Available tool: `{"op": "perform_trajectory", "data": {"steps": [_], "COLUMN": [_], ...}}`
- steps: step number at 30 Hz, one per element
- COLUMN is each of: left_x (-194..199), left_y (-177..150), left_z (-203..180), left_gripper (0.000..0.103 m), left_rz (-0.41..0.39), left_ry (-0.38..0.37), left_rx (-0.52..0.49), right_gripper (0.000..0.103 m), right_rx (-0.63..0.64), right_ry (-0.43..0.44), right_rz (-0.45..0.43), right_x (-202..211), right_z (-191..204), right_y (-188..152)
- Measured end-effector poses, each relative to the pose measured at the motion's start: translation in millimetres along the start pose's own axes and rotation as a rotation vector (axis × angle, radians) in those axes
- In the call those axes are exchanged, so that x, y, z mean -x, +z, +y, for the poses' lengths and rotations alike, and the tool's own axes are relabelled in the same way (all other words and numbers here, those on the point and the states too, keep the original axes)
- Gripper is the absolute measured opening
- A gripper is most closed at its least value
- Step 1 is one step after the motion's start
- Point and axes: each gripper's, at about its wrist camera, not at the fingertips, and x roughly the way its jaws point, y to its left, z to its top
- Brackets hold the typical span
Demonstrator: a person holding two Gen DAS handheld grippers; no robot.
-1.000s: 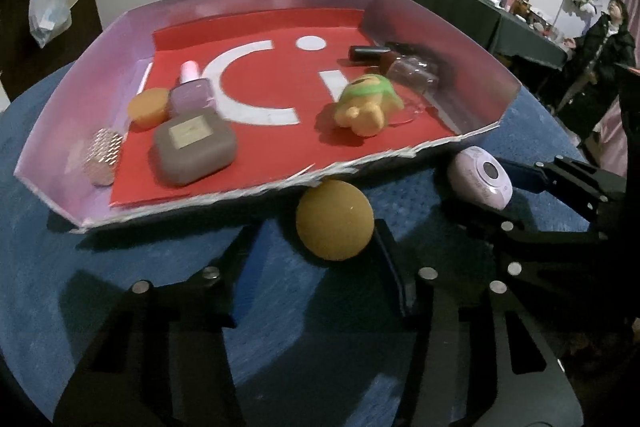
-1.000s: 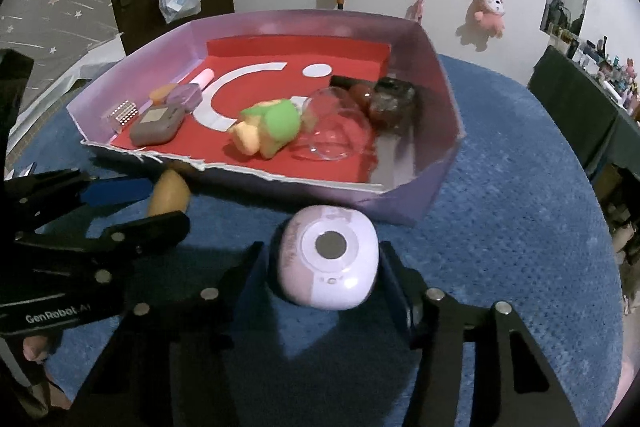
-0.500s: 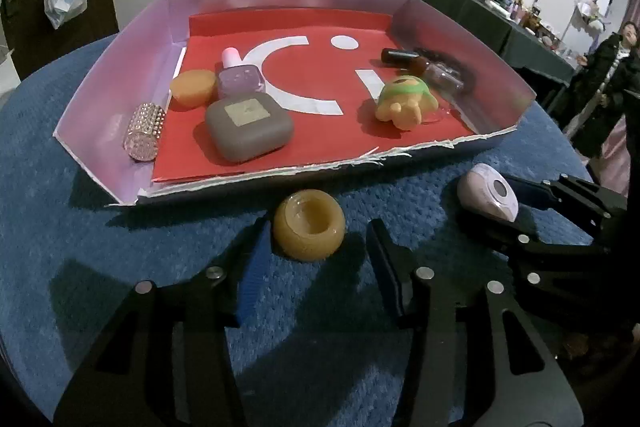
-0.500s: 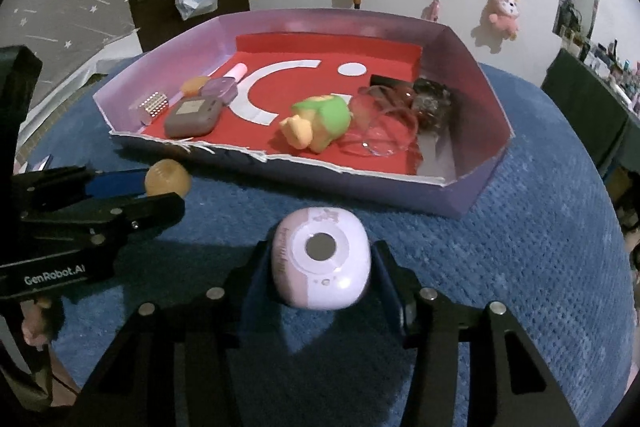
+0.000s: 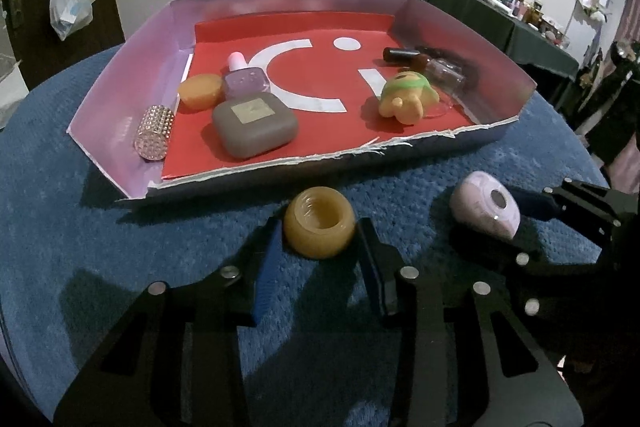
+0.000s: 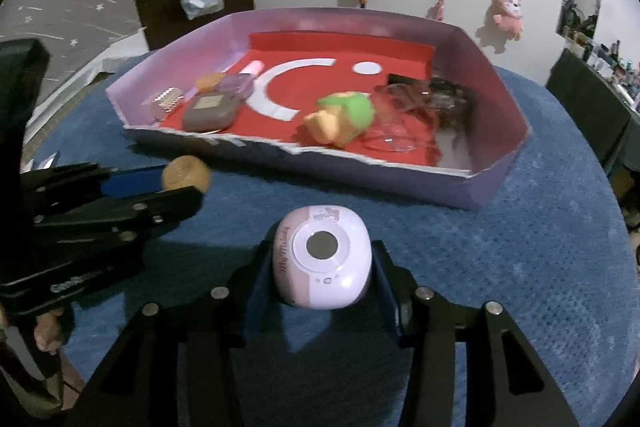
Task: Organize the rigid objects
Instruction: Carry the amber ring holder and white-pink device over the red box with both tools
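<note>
My left gripper [image 5: 318,241] is shut on a round amber jar [image 5: 319,233] with its open mouth facing up, above the blue cloth in front of the tray. My right gripper [image 6: 322,269] is shut on a small pink-and-lilac case [image 6: 322,257] with a round grey disc on top. Each shows in the other view: the case [image 5: 486,209] at the right, the jar [image 6: 186,174] at the left. The shallow purple tray [image 5: 120,67] with a red floor sits beyond both; it also shows in the right wrist view [image 6: 496,99].
In the tray lie a grey square case [image 5: 254,127], an amber lid [image 5: 200,91], a purple nail-polish bottle [image 5: 244,77], a studded cylinder [image 5: 154,133], a green-and-yellow toy [image 5: 404,97] and dark and clear bottles [image 5: 432,65]. A round blue-covered table [image 6: 520,247] carries everything.
Both grippers have lifted and drawn back from the tray with their objects. The amber jar has turned in my left gripper so its open mouth now faces up.
</note>
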Motion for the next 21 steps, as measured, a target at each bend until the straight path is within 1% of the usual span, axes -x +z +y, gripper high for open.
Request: {"op": "perform_trajectory", "data": {"steps": [6,10,13,15,17,21], "left_x": [8,17,22,25,28,25], "left_y": [-3,-3,-3,-3,-3,-5], "left_z": [0,2,2,2,3,3], "left_gripper": [0.035,0.035,0.032,0.023,0.023,0.022], "left_rz": [-0.012,-0.031,-0.038,-0.041,-0.046,-0.037], "left_ry": [-0.018,-0.027,-0.036,-0.045,-0.059,-0.054], "left_rx": [-0.003,-0.004,-0.006,-0.006,-0.003,-0.004], "right_gripper": [0.050,0.050,0.050,0.050,0.050,0.050], "right_rx": [0.006,0.004,0.010,0.015,0.021,0.031], "right_ry": [0.059,0.070,0.071,0.072,0.076,0.070], "right_rz": [-0.002,-0.017,-0.028,-0.035,-0.042,-0.050], "right_x": [7,16,22,26,30,34], "right_z": [14,17,21,24,26,29], "right_y": [0,3,6,7,9,11]}}
